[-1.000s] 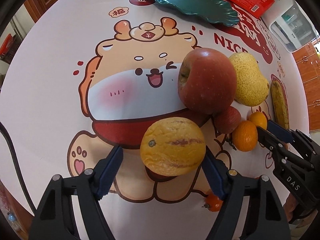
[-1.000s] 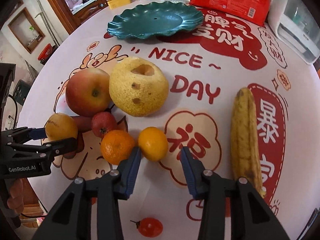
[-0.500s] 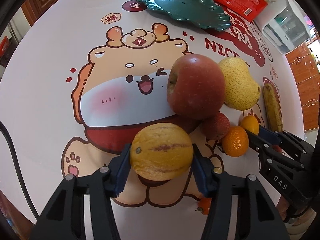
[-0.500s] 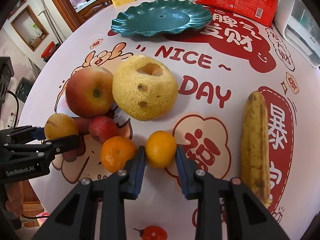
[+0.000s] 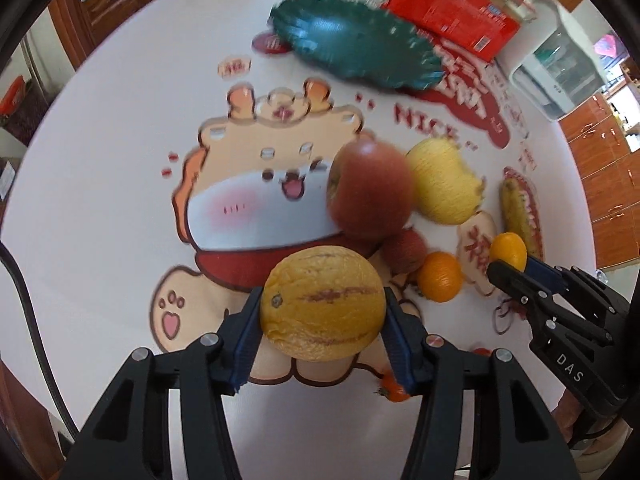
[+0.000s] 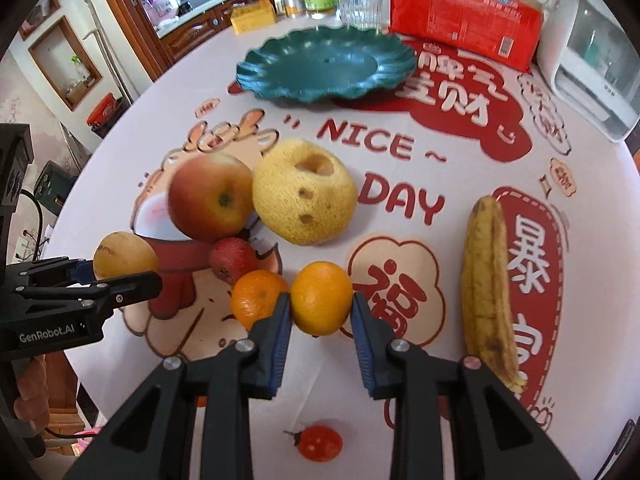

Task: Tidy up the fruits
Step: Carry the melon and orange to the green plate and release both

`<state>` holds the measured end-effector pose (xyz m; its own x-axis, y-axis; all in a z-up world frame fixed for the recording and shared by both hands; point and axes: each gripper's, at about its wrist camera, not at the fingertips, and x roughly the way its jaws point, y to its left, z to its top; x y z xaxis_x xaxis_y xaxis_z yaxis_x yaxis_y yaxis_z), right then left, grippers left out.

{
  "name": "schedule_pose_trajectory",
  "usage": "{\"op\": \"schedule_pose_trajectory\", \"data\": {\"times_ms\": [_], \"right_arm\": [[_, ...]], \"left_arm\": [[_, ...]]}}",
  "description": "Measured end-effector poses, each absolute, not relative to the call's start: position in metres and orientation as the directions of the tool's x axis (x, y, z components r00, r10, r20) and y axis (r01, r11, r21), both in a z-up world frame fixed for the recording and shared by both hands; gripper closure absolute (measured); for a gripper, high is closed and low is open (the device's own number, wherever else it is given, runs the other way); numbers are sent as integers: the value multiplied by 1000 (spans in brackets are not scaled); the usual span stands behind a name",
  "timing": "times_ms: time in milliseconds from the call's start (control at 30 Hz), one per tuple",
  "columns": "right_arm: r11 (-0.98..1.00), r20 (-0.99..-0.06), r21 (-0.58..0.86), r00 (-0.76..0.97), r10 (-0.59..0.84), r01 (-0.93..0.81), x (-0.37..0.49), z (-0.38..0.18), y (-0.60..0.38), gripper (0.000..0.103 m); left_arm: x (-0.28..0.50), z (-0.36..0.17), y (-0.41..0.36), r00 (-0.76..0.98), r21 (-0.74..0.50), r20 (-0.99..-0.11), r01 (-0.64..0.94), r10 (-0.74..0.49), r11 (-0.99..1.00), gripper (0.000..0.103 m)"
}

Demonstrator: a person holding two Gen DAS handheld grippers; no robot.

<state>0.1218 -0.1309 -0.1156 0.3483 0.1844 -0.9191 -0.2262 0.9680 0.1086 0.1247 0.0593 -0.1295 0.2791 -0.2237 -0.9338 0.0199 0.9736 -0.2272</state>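
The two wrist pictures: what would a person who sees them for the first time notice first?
First, each gripper is shut on a fruit: the left gripper holds a yellow striped melon, and the right gripper holds an orange. Behind them, a red apple and a big yellow pear lie side by side on the cartoon tablecloth. Farther back stands a green plate with nothing on it.

At the far side of the table (image 6: 120, 140) a plate (image 6: 326, 68) is set, with a packet (image 6: 466, 14) behind it to the right. Nearer, an apple (image 6: 210, 198) and a pear (image 6: 306, 192) are placed touching, apple to the left. Before them a small fruit (image 6: 232, 258) and 2 oranges (image 6: 256, 298) (image 6: 322, 298) are lined up. A banana (image 6: 486, 284) is laid well apart on the right, and a tomato (image 6: 320, 442) nearest of all. A melon (image 5: 322, 304) is found left of the group.
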Motion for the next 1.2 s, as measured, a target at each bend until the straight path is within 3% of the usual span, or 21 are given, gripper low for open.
{"op": "schedule_pose_trajectory", "data": {"times_ms": [367, 767, 967, 1200], "right_arm": [[957, -846, 137, 473, 248, -256, 136, -20, -136, 73], [963, -731, 47, 648, 213, -264, 237, 115, -132, 73], [975, -762, 68, 620, 187, -210, 309, 114, -128, 73], [985, -863, 63, 487, 135, -162, 374, 26, -117, 73]], "left_arm": [[157, -11, 65, 491, -110, -859, 97, -144, 989, 49], [260, 111, 66, 592, -61, -794, 153, -140, 986, 49], [322, 106, 57, 569, -58, -808, 180, -152, 982, 49], [392, 15, 46, 455, -67, -876, 213, -160, 975, 49]]}}
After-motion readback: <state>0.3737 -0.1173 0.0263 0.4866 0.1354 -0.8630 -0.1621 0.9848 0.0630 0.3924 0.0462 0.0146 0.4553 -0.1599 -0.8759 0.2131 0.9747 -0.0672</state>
